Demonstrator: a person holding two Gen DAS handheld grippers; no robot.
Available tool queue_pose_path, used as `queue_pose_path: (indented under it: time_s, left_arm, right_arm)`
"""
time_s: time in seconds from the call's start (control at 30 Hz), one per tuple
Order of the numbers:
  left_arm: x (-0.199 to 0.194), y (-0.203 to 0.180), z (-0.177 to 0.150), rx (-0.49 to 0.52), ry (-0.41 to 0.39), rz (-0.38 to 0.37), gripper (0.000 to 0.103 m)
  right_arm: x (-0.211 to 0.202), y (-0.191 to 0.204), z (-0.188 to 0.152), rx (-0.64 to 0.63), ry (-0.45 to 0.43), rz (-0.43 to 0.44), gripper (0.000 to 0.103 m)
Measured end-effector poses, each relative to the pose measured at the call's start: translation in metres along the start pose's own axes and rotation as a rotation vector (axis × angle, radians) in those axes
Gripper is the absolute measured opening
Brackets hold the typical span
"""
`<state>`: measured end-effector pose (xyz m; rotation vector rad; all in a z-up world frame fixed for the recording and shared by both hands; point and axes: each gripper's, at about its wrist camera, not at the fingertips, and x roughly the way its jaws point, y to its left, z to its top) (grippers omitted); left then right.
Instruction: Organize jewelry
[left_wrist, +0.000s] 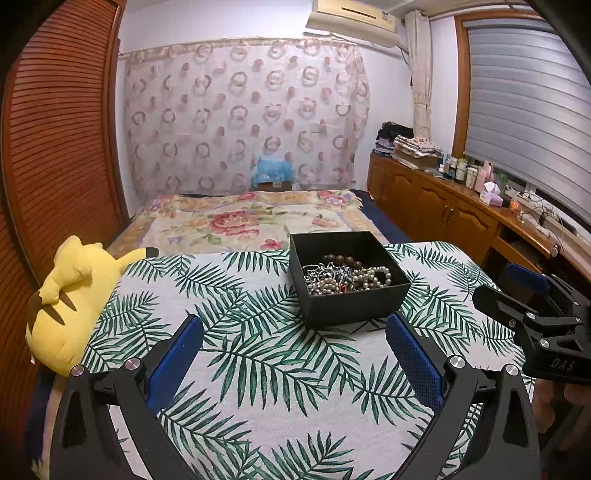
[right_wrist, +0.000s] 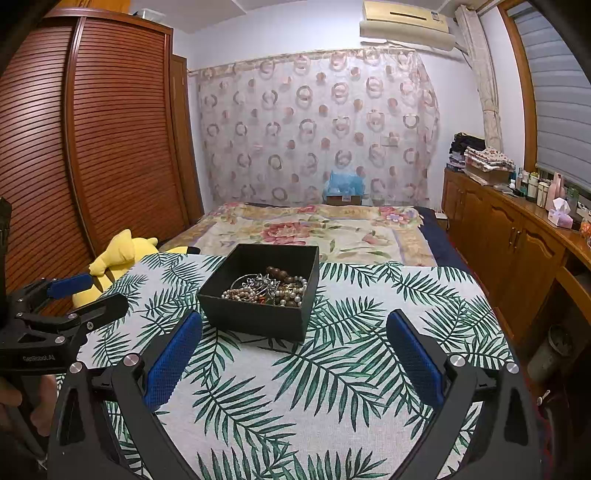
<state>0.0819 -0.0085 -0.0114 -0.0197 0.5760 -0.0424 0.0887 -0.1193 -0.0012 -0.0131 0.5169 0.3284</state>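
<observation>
Black open box (left_wrist: 347, 291) on the palm-leaf cloth (left_wrist: 258, 369) holds tangled pearl and wooden bead jewelry (left_wrist: 343, 277). Left gripper (left_wrist: 295, 354) and right gripper (right_wrist: 295, 350) are spread wide, holding nothing, near the box.

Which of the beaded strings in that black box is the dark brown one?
The strand of big brown wooden beads at the far side of the black box. The other strands nearer the front are pale, pearl-like and smaller-beaded.
</observation>
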Motion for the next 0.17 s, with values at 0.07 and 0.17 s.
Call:
queue_pose_path:
  time_s: [0.07,0.17]
  left_arm:
    - [0.0006,-0.0005,0.0002,-0.001,-0.001,0.001,0.095]
    - [0.0000,-0.0015,0.0009,-0.001,-0.003,0.000,0.095]
  right_arm:
    - [0.0003,0.0006,-0.0002,-0.001,-0.002,-0.001,0.100]
    - [-0.0006,0.0003,0.0001,-0.001,-0.002,-0.002,0.100]
